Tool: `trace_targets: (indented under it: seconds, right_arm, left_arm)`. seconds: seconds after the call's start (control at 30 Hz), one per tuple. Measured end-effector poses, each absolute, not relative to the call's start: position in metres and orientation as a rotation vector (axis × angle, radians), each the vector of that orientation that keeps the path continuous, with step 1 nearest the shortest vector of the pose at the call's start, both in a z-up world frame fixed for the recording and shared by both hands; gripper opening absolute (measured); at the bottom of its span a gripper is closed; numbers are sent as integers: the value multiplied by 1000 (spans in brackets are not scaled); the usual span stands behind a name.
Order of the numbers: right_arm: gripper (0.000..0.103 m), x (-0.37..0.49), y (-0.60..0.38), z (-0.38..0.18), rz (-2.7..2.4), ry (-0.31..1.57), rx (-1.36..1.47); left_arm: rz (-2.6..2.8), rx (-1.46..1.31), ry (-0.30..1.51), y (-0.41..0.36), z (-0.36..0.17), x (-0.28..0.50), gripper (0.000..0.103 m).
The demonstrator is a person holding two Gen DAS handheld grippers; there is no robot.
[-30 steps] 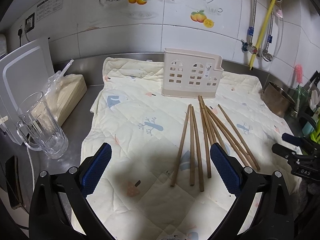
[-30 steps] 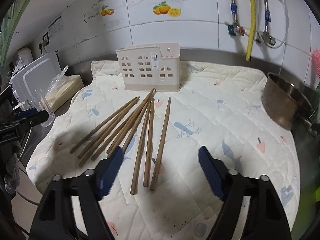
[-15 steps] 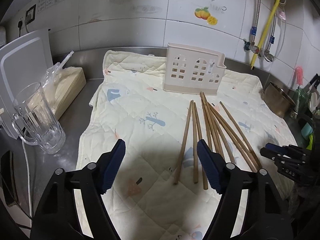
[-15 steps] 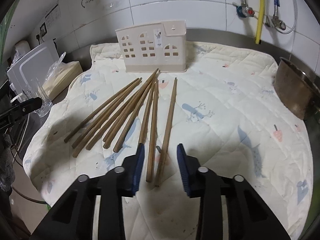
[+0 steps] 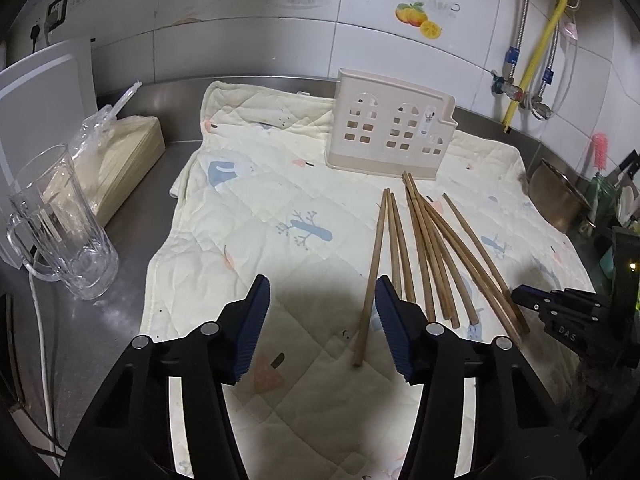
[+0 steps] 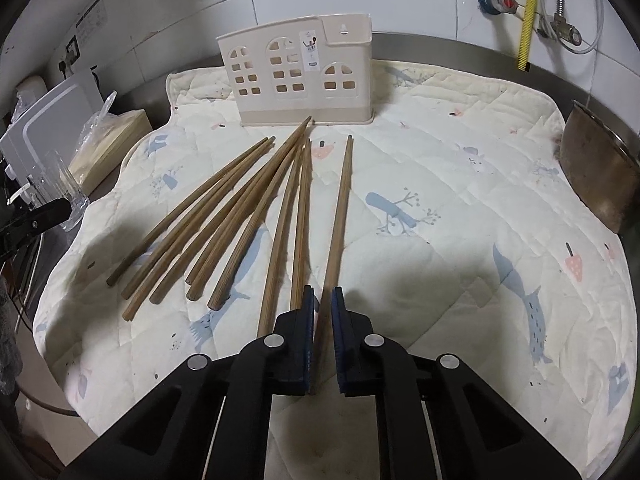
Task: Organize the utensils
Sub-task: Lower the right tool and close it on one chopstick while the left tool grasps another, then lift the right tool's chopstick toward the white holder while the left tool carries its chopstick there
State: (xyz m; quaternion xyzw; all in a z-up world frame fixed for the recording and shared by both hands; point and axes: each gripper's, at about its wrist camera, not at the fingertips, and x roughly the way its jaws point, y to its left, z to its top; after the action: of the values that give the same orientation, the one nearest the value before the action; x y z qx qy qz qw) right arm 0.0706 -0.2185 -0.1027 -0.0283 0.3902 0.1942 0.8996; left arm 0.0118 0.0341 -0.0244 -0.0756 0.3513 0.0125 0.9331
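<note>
A stainless-steel counter [image 5: 132,216] carries everything here, and most of it is covered by a pale quilted cloth [image 5: 256,216] printed with small blue whales, trees and pink motifs. On the bare metal to the left of the cloth stand a clear glass mug [image 5: 60,228] and, just behind it, a stack of tan sheets in loose plastic wrap [image 5: 120,156]. A white board [image 5: 44,92] stands at the far left edge. At the right edge of the cloth sits a metal pot [image 6: 596,176]. On the cloth rest a beige plastic utensil holder [image 6: 300,76], upright near the back, and a fan of wooden chopsticks [image 6: 240,208] in front of it.
</note>
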Motion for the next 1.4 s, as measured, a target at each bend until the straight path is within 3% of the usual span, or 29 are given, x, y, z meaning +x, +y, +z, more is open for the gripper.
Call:
trace_targets:
  seconds: [0.17,0.77,0.97,1.13,1.4]
  right_arm:
    - [8,76,-214,-110,380,833,-72]
    - [7,72,-228,-99,344,783,-65]
    - [7,68,-234,-78,347,720,-64]
    - [7,66,-238,-58,350,666,-63]
    - [7,67,-238,-38,356,614,-74]
  left_arm:
    - [5,-152,731,32,-29,15,46]
    - [-73,-97,858,4,-68,48,45]
    - [-79,-93,897,1,-81,61,21]
    - [-92,-95,889,0,-82,60,12]
    - [-81,-53,901,-8,-87,63,8]
